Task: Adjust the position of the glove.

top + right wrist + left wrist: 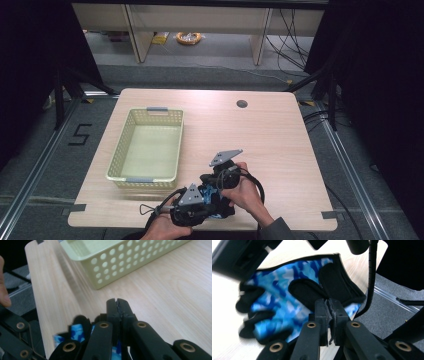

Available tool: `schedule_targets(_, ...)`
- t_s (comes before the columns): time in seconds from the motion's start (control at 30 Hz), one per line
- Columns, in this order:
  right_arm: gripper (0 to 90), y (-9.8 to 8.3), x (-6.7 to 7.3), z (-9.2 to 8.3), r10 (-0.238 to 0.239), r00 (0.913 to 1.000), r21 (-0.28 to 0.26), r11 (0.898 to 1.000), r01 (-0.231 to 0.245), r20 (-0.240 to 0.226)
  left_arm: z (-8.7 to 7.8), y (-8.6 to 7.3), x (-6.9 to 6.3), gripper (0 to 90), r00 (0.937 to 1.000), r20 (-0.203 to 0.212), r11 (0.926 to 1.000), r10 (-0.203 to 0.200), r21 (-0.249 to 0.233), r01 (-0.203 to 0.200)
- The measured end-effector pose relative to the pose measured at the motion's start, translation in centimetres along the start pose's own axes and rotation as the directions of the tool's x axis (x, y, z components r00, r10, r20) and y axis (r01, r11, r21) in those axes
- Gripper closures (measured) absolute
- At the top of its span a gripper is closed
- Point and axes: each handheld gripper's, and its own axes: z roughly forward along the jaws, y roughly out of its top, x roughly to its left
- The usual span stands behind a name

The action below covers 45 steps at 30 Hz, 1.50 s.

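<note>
A fingerless glove (279, 302) in blue camouflage with black trim lies between my two grippers near the table's front edge (212, 191). In the left gripper view, my left gripper (329, 305) has its jaws pressed together on the glove's black cuff; in the high view this gripper (216, 204) sits low and to the left. My right gripper (117, 303) is shut with nothing between its tips, and blue glove fabric (75, 330) shows beneath its jaws. In the high view my right gripper (209, 183) crosses just above the left one.
A pale yellow-green perforated basket (116, 150) stands empty on the left half of the wooden table, close ahead in the right gripper view (120, 267). A round cable hole (242, 104) sits near the far edge. The table's right edge and the floor rail (392, 296) lie beyond the glove.
</note>
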Motion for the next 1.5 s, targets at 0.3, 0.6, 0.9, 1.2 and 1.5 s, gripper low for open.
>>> schedule_targets(0.3,88.7,-0.7,-0.8,1.7,-0.027,0.9984,0.035,0.999,0.028,-0.05,1.5,-0.7,-0.1,83.0,0.9999,0.01,0.9995,-0.007,0.03,0.007)
schedule_targets(0.6,64.1,-1.2,-1.2,1.5,0.038,0.9992,0.035,0.999,-0.039,0.014,-0.6,-0.5,0.8,66.8,0.999,0.03,0.9991,-0.034,-0.026,0.035)
schedule_targets(0.9,54.7,-3.5,0.5,-2.7,0.081,0.9867,-0.042,0.996,-0.076,0.141,-4.4,-2.9,3.7,47.3,0.995,-0.068,0.9969,-0.073,-0.034,0.071)
schedule_targets(1.2,53.8,-7.6,4.1,-5.7,0.132,0.9824,-0.04,0.991,-0.128,0.132,-4.0,-4.4,3.7,41.9,0.997,-0.059,0.9984,-0.051,0.02,0.053)
schedule_targets(1.5,53.5,-9.9,5.9,-4.8,0.16,0.9794,0.012,0.987,-0.163,0.123,-2.8,-4.4,3.7,44.2,0.9985,-0.055,0.9974,0.004,0.072,0.0)
